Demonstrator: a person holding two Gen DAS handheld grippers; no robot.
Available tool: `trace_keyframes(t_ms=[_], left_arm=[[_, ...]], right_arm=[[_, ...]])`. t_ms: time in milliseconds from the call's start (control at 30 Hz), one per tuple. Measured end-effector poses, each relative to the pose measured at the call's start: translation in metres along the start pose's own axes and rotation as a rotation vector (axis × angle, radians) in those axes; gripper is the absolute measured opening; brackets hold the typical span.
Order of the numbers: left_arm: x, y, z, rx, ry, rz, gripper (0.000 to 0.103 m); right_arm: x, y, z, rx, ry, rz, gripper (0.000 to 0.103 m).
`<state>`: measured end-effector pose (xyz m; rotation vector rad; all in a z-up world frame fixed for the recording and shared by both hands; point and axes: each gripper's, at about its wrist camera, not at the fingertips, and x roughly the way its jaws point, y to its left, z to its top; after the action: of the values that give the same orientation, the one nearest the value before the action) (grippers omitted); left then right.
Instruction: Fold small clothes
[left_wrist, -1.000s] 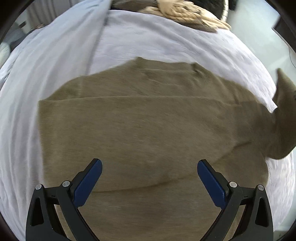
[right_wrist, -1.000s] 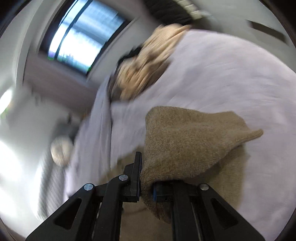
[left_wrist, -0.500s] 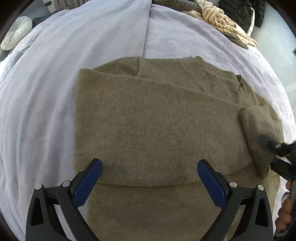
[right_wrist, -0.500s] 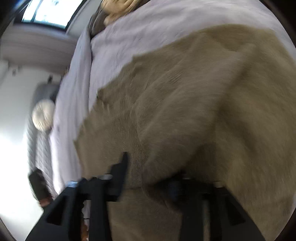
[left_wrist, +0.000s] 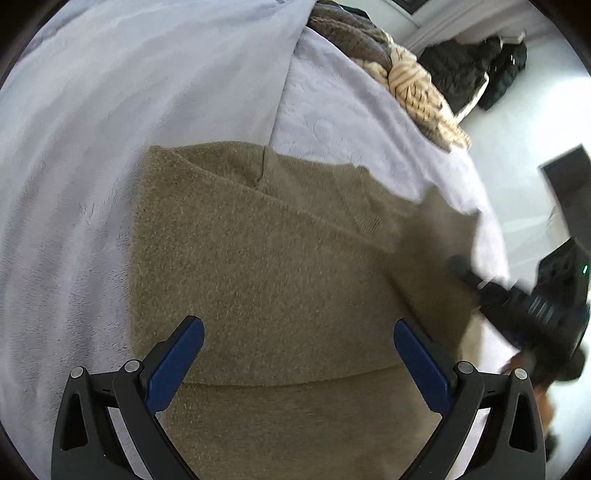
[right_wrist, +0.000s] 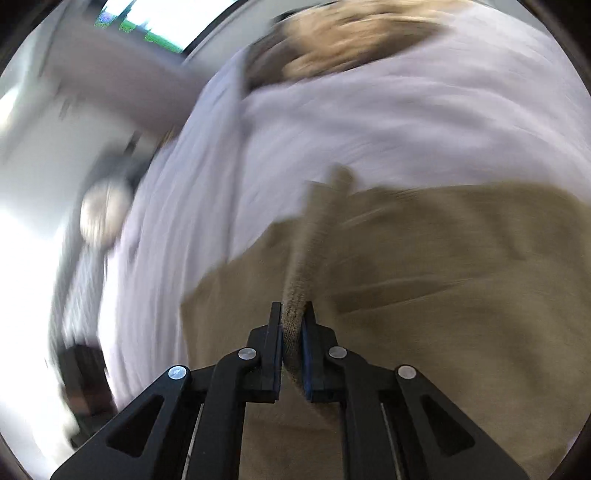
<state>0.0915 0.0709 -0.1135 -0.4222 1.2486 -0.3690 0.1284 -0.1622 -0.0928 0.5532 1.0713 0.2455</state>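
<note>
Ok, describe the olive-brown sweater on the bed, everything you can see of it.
The olive-brown fuzzy knit sweater lies spread on the pale lavender plush blanket, partly folded: one layer doubled over the body, its fold edge crossing near the camera. A seam shows near its far edge. The right gripper is shut on a bunched strip of it, lifted off the rest. The left gripper hovers open above it.

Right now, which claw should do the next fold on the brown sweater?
Probably the right claw: it is already shut on a fold of the brown sweater. The left claw hangs open above the sweater's middle, holding nothing.
</note>
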Motion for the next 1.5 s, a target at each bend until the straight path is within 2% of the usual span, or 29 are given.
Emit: trace_keyframes(t_ms=[67,200,233,367,400,533,667,733,800,833,867,900,933,1067,1167,1267,1367,1400,1467,1500], left_arm=[[-0.003,0.007,0.000,-0.021,0.002,-0.027,0.103],[0.005,0.015,-0.001,-0.061,0.037,-0.059,0.103],[0.007,0.016,-0.001,-0.067,0.042,-0.062,0.103],[0.013,0.011,-0.002,-0.062,0.058,-0.063,0.103],[0.015,0.008,-0.002,-0.056,0.064,-0.067,0.103],[0.024,-0.006,-0.004,-0.019,0.099,-0.081,0.103],[0.036,-0.019,-0.007,0.015,0.124,-0.073,0.103],[0.040,-0.026,-0.006,0.027,0.128,-0.064,0.101],[0.044,-0.030,-0.005,0.039,0.130,-0.034,0.086],[0.046,-0.031,-0.004,0.047,0.137,-0.018,0.063],[0.048,-0.031,-0.003,0.049,0.147,-0.013,0.033],[0.051,-0.029,-0.002,0.038,0.167,-0.027,0.022],[0.051,-0.027,-0.002,0.026,0.170,-0.044,0.020],[0.036,-0.032,-0.008,0.065,0.121,-0.055,0.020],[0.038,-0.035,-0.017,0.100,0.140,-0.026,0.020],[0.042,-0.029,-0.024,0.105,0.159,0.026,0.020],[0.028,-0.018,-0.021,0.094,0.127,0.082,0.021],[0.019,-0.012,-0.018,0.101,0.104,0.132,0.021],[0.008,-0.003,-0.013,0.113,0.083,0.189,0.021],[0.005,0.001,-0.012,0.115,0.082,0.202,0.021]], right_arm=[[0.027,0.025,-0.012,-0.101,0.084,-0.021,0.010],[0.057,0.042,-0.036,-0.176,0.211,-0.115,0.020],[0.056,0.043,-0.040,-0.179,0.222,-0.117,0.021],[0.027,0.024,-0.050,-0.088,0.206,-0.084,0.050],[0.017,0.013,-0.056,-0.050,0.197,-0.082,0.051],[-0.033,-0.051,-0.078,0.205,0.145,-0.106,0.051],[-0.083,-0.126,-0.103,0.510,0.018,-0.119,0.051],[-0.097,-0.152,-0.108,0.635,-0.049,-0.093,0.051],[-0.103,-0.173,-0.108,0.727,-0.122,-0.046,0.051],[-0.106,-0.180,-0.106,0.745,-0.139,-0.037,0.051],[-0.106,-0.183,-0.101,0.750,-0.154,-0.032,0.048],[-0.107,-0.182,-0.094,0.735,-0.157,-0.051,0.021],[-0.106,-0.182,-0.084,0.705,-0.146,-0.081,0.006],[-0.125,-0.178,-0.070,0.554,-0.131,-0.139,0.006],[-0.127,-0.190,-0.082,0.515,-0.083,-0.187,0.006],[-0.123,-0.208,-0.094,0.545,-0.058,-0.167,0.006],[-0.128,-0.208,-0.100,0.540,-0.045,-0.166,0.006],[-0.127,-0.205,-0.099,0.531,-0.030,-0.174,0.009],[-0.133,-0.192,-0.098,0.481,-0.011,-0.213,0.009],[-0.142,-0.182,-0.098,0.432,-0.026,-0.243,0.013]])
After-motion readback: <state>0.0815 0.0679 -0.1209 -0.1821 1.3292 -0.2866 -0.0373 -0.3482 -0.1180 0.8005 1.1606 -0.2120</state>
